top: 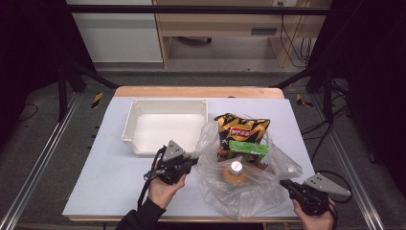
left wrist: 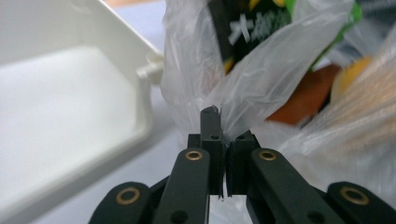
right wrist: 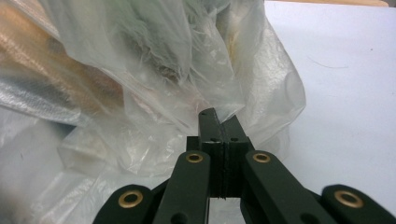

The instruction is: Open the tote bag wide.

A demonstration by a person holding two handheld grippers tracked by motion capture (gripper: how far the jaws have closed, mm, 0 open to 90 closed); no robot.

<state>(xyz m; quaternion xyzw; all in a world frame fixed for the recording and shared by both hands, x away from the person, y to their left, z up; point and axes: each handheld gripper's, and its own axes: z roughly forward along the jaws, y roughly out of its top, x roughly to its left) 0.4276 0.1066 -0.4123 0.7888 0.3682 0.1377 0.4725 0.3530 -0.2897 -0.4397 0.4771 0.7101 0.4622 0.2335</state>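
Note:
A clear plastic bag (top: 249, 194) lies on the white table sheet (top: 112, 177), right of centre. Inside it are a black-and-orange chips packet (top: 242, 127), a green packet (top: 246, 150) and an orange bottle with a silver cap (top: 236, 167). My left gripper (top: 194, 161) is at the bag's left edge; in the left gripper view its jaws (left wrist: 224, 131) are shut on a fold of the bag film (left wrist: 261, 79). My right gripper (top: 283, 183) is at the bag's near right corner, and in the right gripper view (right wrist: 219, 122) it is shut on the film (right wrist: 154, 70) there.
A shallow white tray (top: 129, 130) stands empty to the left of the bag, its corner (left wrist: 142, 70) close to my left gripper. The table's near edge runs just below both hands. Black frame posts and cables stand beyond the table's sides.

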